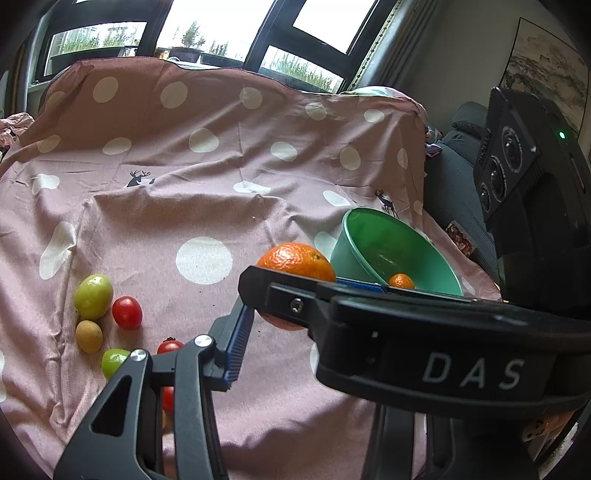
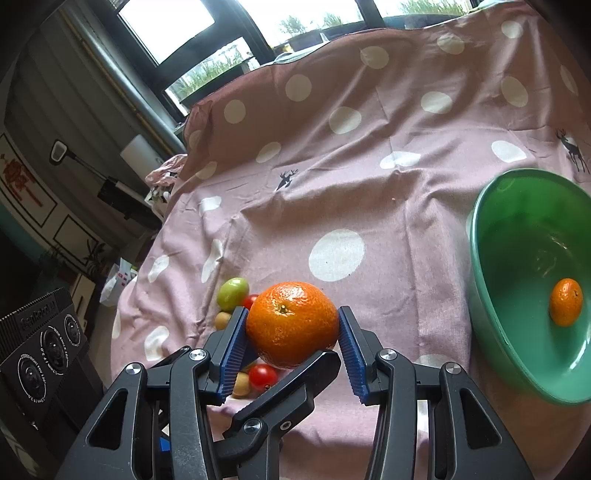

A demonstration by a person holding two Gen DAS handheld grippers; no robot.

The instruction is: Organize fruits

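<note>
My right gripper [image 2: 291, 325] is shut on a large orange [image 2: 291, 323], held above the pink dotted cloth [image 2: 369, 166]. In the left wrist view the same orange [image 1: 297, 260] sits behind the right gripper's body. A green bowl [image 2: 491, 321] at the right holds a small orange [image 2: 566, 301]; it also shows in the left wrist view [image 1: 369, 240]. Green fruits [image 1: 93, 296], red tomatoes [image 1: 127, 312] and a small tan fruit [image 1: 89, 335] lie on the cloth at the left. Of my left gripper only one blue-padded finger [image 1: 238, 347] shows; its state is unclear.
A black camera box [image 1: 517, 166] stands at the right edge of the left wrist view, and shows at the lower left of the right wrist view [image 2: 40, 347]. The cloth rises over a backrest below the windows [image 1: 207, 33]. A dark couch [image 1: 458, 173] lies beyond the cloth's right edge.
</note>
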